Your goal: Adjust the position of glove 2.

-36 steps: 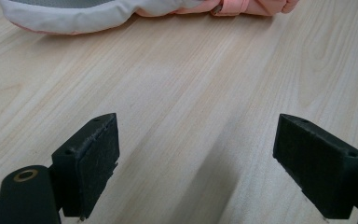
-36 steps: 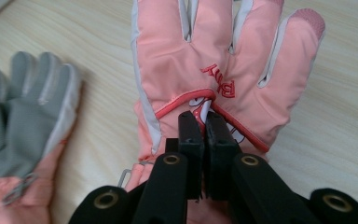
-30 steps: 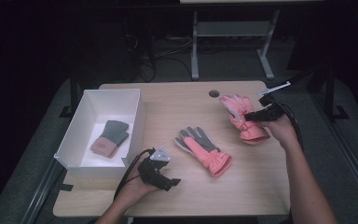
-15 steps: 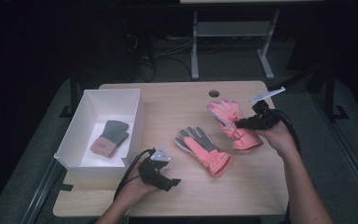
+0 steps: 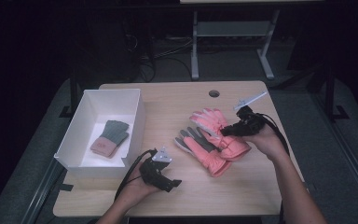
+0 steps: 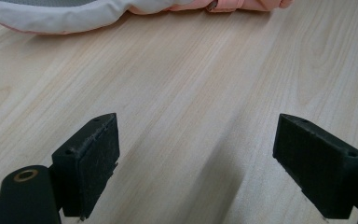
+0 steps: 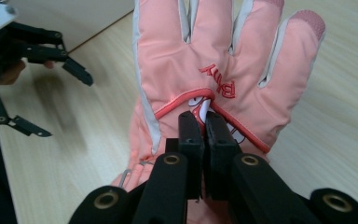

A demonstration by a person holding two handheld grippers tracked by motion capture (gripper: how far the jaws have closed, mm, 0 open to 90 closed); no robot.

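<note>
Right gripper view: right tool (image 7: pixel 204 122) pinches pink glove (image 7: pixel 214 60); left tool (image 6: pixel 212 163) spread, empty.

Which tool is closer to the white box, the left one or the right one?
The left. The left tool rests on the table just beside the white box near its front corner; the right tool is farther away, clamped on a pink glove.

Red embroidered lettering is seen on the back of the pink glove (image 7: pixel 214 70), reading upside down in the right gripper view; it appears to spell "Billy", though the letters cannot be made out with certainty. No other text can be read.
</note>
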